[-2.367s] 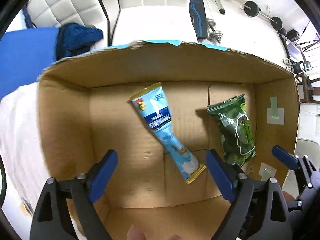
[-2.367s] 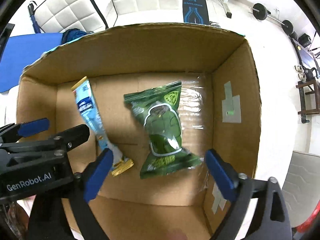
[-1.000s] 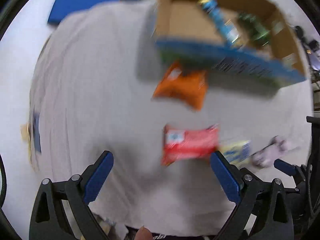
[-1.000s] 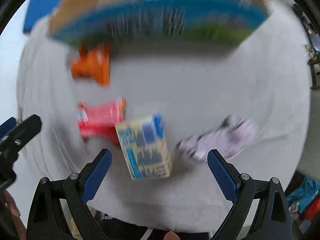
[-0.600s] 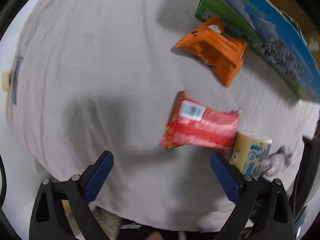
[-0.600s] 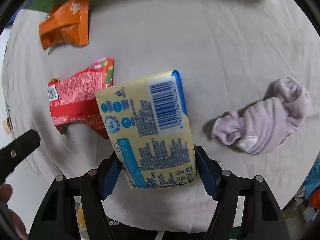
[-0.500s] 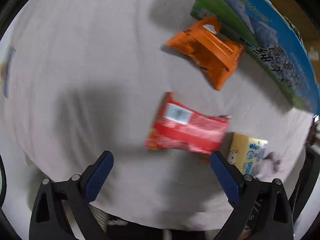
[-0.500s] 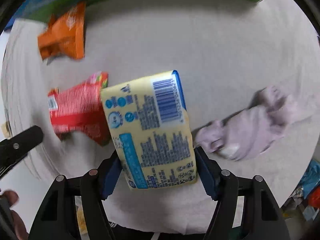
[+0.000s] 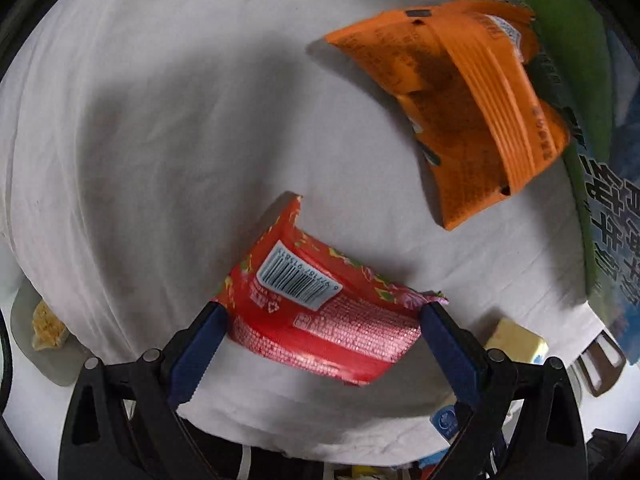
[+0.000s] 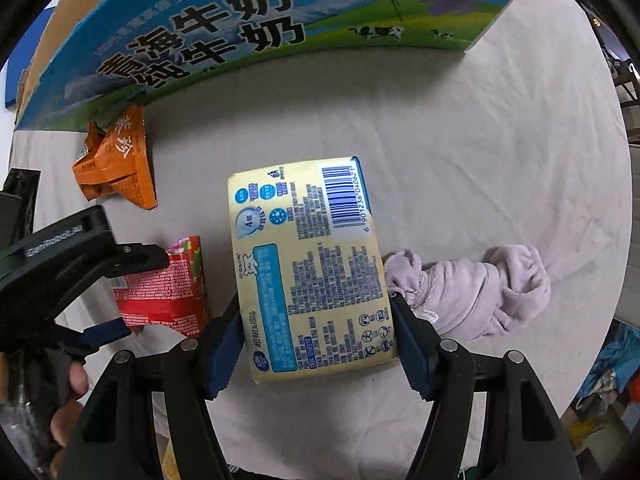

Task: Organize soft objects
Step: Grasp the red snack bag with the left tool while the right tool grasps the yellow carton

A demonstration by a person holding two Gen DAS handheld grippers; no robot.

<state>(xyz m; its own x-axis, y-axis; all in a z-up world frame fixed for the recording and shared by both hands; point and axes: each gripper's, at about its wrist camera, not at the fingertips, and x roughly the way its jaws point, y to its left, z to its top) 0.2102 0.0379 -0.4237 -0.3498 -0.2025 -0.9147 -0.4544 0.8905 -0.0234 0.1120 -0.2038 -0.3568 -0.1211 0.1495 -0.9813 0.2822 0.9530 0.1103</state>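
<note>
Left gripper [image 9: 320, 340]: I held it low over the white cloth [image 9: 160, 140], its blue pads set against the two short ends of the red packet [image 9: 320, 320]; whether the pads were pressing or only touching, I could not tell.
Red packet: it lay between my left pads, barcode side up, one corner lifted off the cloth. In the right view it [image 10: 168, 296] sat just left of the yellow pack.
Orange packet [image 9: 460, 112]: it lay crumpled on the cloth beyond the red packet and apart from it, close against the printed wall of the milk carton box [image 10: 280, 20].
Right gripper [image 10: 318, 340]: I had it closed on the yellow pack [image 10: 312, 264], one pad on each long side.
Yellow pack: it stood out forward from my right pads with its barcode and small print facing up. I could not tell whether it rested on the cloth or hung above it.
Lilac sock [image 10: 472, 292]: it lay bunched on the cloth just right of the yellow pack, its near end touching my right pad.
Milk carton box: it stood at the far edge of the cloth, behind everything else.
</note>
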